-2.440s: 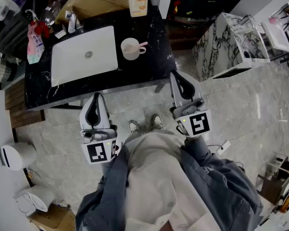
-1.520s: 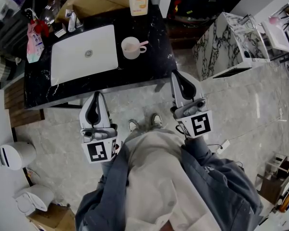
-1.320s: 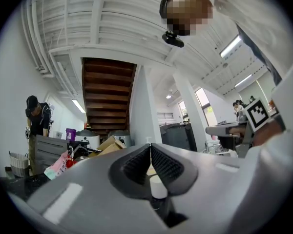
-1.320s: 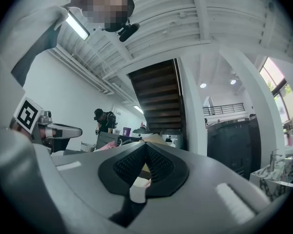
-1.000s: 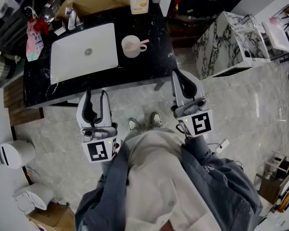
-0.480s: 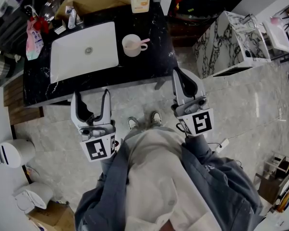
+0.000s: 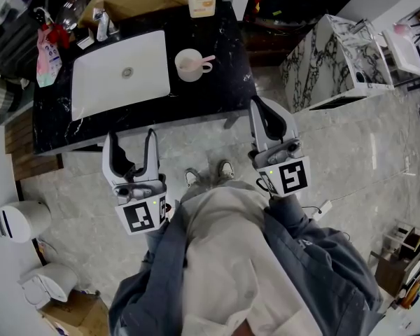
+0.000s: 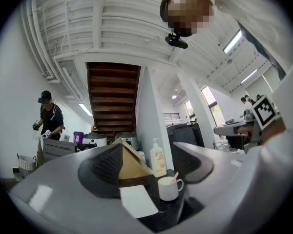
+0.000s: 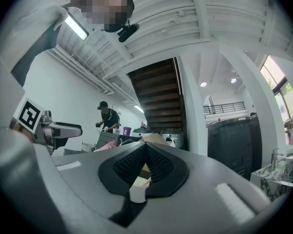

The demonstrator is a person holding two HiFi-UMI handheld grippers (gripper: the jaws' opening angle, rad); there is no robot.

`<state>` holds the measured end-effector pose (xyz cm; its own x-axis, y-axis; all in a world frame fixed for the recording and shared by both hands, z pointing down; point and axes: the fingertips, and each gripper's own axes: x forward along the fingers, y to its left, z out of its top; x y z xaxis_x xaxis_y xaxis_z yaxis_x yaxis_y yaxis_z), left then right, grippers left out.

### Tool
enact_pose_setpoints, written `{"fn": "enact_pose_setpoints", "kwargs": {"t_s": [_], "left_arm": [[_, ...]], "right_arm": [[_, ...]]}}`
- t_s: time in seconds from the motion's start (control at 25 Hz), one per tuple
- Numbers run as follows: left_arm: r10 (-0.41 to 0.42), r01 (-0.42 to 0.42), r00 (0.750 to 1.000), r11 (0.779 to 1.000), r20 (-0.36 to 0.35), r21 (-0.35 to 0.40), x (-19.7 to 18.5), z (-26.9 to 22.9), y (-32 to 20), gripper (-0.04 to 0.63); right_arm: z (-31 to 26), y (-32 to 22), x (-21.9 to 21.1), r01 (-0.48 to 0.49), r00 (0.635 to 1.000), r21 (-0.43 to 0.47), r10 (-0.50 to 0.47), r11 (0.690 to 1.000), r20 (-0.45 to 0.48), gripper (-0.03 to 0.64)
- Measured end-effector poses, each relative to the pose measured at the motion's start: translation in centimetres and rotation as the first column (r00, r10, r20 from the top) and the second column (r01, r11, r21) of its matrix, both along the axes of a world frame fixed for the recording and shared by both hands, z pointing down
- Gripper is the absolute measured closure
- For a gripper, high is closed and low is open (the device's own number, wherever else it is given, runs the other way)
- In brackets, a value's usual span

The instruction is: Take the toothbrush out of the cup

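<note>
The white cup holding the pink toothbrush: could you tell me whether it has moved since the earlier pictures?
No. The white cup still stands just right of the white rectangular sink.

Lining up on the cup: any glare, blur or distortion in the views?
Head view: sharp, cup and toothbrush plain on the dark counter. Left gripper view: strong fisheye, black corners, cup small but sharp. Right gripper view: same fisheye, cup barely shows.
</note>
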<state>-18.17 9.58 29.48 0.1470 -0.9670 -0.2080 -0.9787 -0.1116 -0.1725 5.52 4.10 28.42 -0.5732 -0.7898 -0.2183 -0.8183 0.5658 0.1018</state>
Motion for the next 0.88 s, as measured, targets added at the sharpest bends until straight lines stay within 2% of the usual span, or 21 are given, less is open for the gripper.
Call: {"fn": "enact_pose_setpoints", "kwargs": {"t_s": [0.88], "left_arm": [[-0.118, 0.117, 0.991, 0.993, 0.07, 0.025, 2.3, -1.5, -0.4, 0.255]], "right_arm": [[0.6, -2.1, 4.5, 0.081, 0.997, -0.012, -0.081, 0.997, 0.02, 0.615]]}}
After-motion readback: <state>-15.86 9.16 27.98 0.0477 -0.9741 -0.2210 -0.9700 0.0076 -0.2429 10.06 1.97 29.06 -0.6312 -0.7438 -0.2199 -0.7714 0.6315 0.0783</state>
